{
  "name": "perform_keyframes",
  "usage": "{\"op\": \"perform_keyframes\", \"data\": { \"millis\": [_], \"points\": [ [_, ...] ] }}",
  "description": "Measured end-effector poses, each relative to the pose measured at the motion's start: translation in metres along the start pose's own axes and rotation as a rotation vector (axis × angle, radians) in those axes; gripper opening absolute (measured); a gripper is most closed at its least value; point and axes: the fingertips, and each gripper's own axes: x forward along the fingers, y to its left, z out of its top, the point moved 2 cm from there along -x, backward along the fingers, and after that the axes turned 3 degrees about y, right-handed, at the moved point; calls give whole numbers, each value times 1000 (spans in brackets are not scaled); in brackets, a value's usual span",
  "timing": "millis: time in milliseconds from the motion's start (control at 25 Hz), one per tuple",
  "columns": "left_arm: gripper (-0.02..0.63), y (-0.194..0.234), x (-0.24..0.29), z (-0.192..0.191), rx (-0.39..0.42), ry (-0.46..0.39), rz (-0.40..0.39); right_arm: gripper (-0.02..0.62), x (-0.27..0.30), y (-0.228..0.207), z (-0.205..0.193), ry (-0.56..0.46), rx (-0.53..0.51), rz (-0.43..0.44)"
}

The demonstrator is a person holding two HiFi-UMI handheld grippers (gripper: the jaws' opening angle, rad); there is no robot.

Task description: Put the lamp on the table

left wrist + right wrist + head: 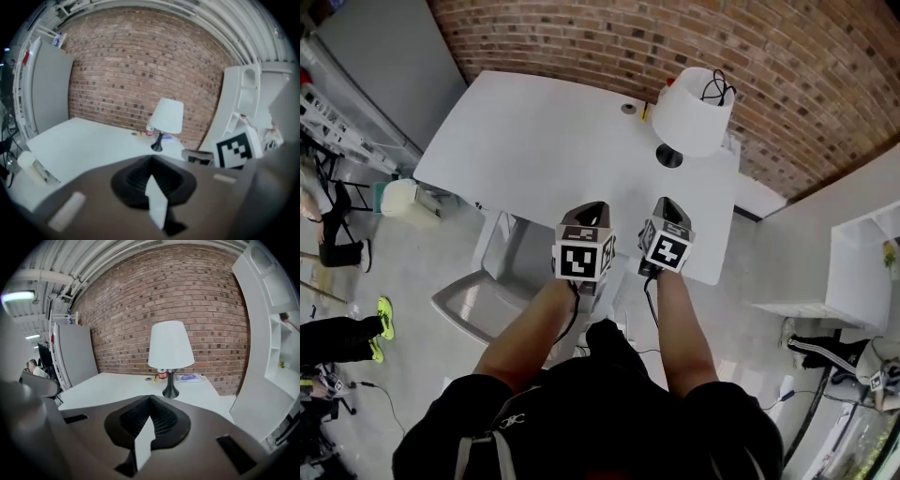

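The lamp (692, 111) is already standing upright on the white surface (534, 141), near the far edge by the brick wall (581, 37), with a small red-labelled can (162, 375) sitting just behind it. You are holding the left gripper (592, 208) and the right gripper (667, 204) side by side, well short of the lamp. In both gripper views the fingers (139, 417) are clenched together with nothing between them, so neither one is gripping anything.

If you are thinking of shifting the lamp, expect it to be light but top-heavy. The wide white shade (170, 344) is probably thin fabric or paper over a frame, so it is likely to dent or crease under the fingers and to twist on its fitting. The dark stem (169, 379) is looking like the stiff part, narrow enough to fit between the fingers but smooth, so it may slip or spin if you are squeezing loosely. Taking it low, just above the round base (669, 156), is probably keeping the tipping in check. The black cord (717, 91) is lying bundled on top of the shade; it is likely to fall and snag if you are tilting the lamp.
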Motion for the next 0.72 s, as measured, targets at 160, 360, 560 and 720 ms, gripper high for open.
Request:
{"op": "perform_keyframes", "data": {
  "millis": [160, 360, 560, 720],
  "points": [
    [-3, -8, -50, -10, 14, -44, -4, -2, -61, 26, -1, -39, 42, 44],
    [-3, -11, -111, -17, 25, -94, -10, -2, -135, 57, 5, -86, -6, 83],
    [-3, -25, -163, -19, 86, -148, -12, -2, -202, 84, 6, -163, -40, 121],
    [-3, -36, -187, -27, 123, -169, -27, -2, -235, 106, 6, -222, -62, 150]
  ]
}}
